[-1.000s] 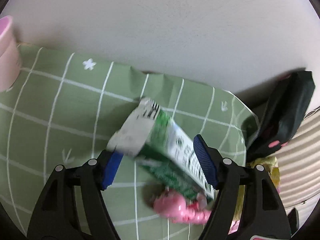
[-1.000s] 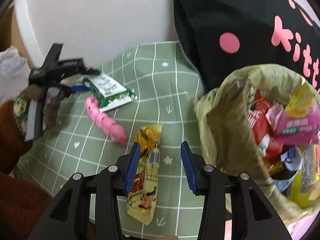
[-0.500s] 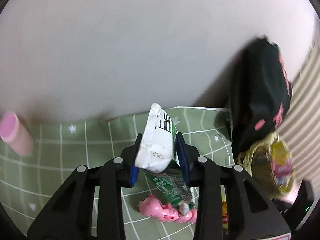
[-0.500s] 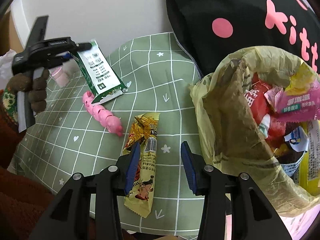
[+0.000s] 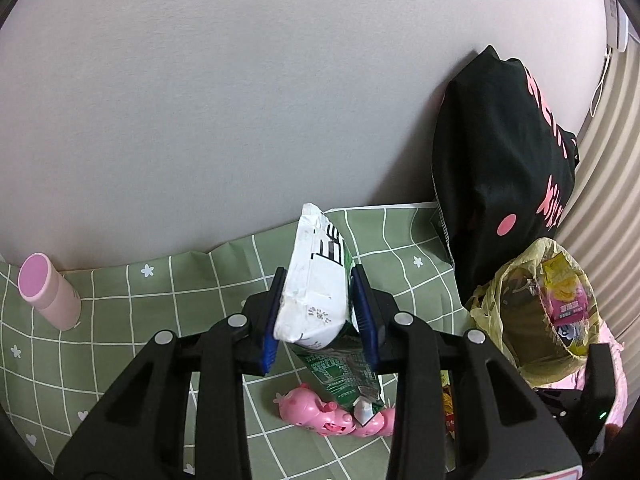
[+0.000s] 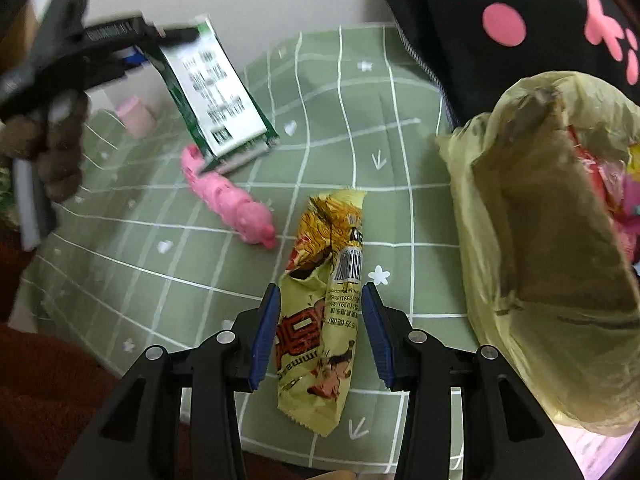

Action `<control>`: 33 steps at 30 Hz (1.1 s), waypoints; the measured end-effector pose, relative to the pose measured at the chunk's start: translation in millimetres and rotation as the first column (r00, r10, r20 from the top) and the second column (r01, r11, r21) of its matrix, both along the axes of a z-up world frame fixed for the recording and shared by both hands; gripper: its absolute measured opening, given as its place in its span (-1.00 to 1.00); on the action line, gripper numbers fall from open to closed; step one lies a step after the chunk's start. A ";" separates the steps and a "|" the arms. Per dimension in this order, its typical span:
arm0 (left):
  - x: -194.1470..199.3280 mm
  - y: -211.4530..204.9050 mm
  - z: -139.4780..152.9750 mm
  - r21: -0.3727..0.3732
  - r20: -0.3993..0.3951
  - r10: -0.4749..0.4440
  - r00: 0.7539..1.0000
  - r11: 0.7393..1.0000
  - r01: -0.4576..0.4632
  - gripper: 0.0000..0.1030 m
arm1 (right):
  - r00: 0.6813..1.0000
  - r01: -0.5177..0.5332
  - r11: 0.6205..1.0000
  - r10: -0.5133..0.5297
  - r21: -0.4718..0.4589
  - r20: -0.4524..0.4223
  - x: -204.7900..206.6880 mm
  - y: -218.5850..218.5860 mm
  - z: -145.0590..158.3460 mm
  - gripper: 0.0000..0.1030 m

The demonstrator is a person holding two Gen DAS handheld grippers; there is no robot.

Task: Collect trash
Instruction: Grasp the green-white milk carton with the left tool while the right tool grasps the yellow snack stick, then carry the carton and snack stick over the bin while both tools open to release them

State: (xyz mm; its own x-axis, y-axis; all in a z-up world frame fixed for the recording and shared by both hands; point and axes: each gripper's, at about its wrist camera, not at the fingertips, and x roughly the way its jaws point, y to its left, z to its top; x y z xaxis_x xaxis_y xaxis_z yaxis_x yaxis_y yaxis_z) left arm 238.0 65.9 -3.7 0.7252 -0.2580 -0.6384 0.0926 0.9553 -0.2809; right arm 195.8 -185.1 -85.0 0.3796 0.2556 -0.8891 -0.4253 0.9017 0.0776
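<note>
Carton [image 5: 316, 292], green-and-white and crushed flat, was clamped between the blue fingers [image 5: 362, 312] of the left gripper [image 5: 318, 316] and held clear of the counter [image 5: 120, 320], its capped end hanging down over a pink toy [image 5: 316, 416]. From the right wrist view the same carton [image 6: 212, 96] hung tilted from the left gripper [image 6: 132, 46], blurred, with the pink toy [image 6: 228, 200] lying on the green grid cloth under it. Right gripper [image 6: 318, 332] was open, fingers [image 6: 262, 336] standing either side of a yellow snack wrapper [image 6: 324, 320] that lay flat on the counter [image 6: 400, 184]; pads not touching it. Trash bag [image 6: 532, 240], yellowish plastic with its mouth open, sat just right of the wrapper, other wrappers visible inside. Black bag with pink print [image 6: 500, 12] leaned on the wall behind the trash bag. Pink cylinder [image 5: 48, 296] stood at the far left of the counter near the wall, well apart from the rest.
</note>
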 end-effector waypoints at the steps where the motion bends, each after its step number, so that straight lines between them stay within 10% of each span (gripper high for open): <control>1: 0.1 -0.4 -0.7 0.001 0.000 -0.002 1.000 1.000 0.002 -0.40 | 1.000 -0.019 1.000 0.019 -0.007 -0.006 -1.3 5.5 -2.8 -0.23; 10: -0.1 2.7 -1.8 0.019 -0.003 -0.006 1.000 1.000 0.006 -0.40 | 0.999 -0.050 0.996 0.050 -0.074 0.001 -8.3 19.1 -11.4 -0.24; 13: -1.3 5.5 -2.2 0.009 -0.006 0.000 1.000 1.000 0.000 -0.40 | 0.999 -0.024 0.999 0.025 -0.042 0.028 -8.4 11.4 -2.5 -0.63; 33: -5.3 -31.0 65.5 0.080 0.152 -0.094 0.984 0.993 0.083 -0.44 | 0.914 0.104 0.994 -0.107 0.028 0.391 3.4 -46.7 128.2 -0.70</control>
